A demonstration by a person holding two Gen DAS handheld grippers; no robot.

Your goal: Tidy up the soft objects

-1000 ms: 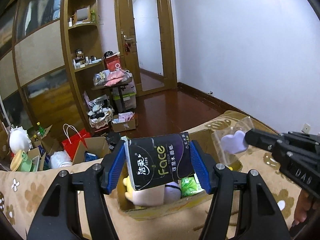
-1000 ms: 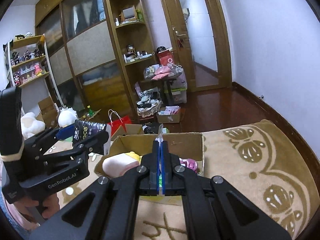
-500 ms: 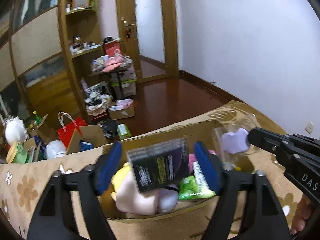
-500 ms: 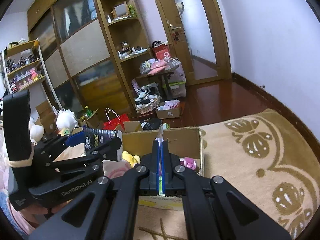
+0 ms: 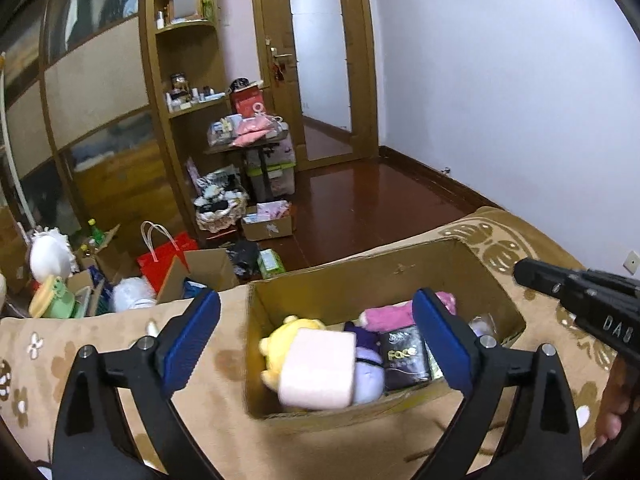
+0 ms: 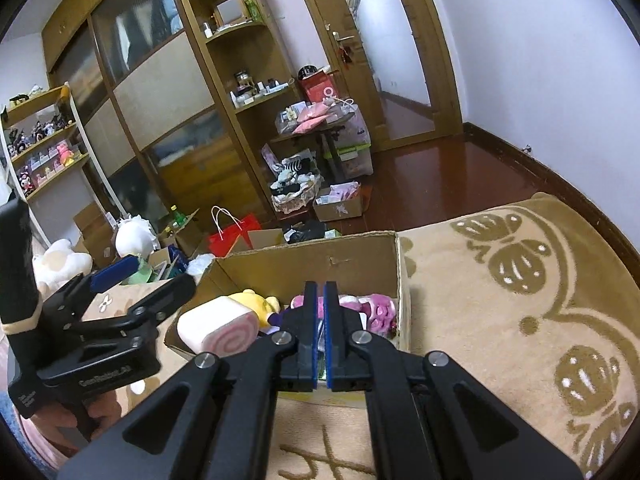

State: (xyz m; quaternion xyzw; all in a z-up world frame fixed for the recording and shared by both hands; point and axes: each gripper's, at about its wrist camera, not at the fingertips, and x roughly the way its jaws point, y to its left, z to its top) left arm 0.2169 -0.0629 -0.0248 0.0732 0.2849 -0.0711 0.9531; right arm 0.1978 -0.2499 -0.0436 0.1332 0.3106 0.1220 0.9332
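Observation:
A cardboard box sits on the tan patterned carpet. Inside lie a pink swirl-roll cushion, a yellow plush, a purple plush, a pink plush and the black "Face" tissue pack. My left gripper is open and empty above the box's near side. My right gripper hovers over the box; its jaws are nearly closed with a thin gap and nothing visible between them. A clear packet lies at the box's right end. The roll cushion also shows in the right wrist view.
The carpet extends right of the box. Beyond its far edge are a red bag, open cartons, white plush toys, a cluttered small table, shelving and a wooden door.
My left gripper opened and let the black tissue pack drop into the box. My right gripper let go of the clear packet with the purple piece, which now lies in the box.

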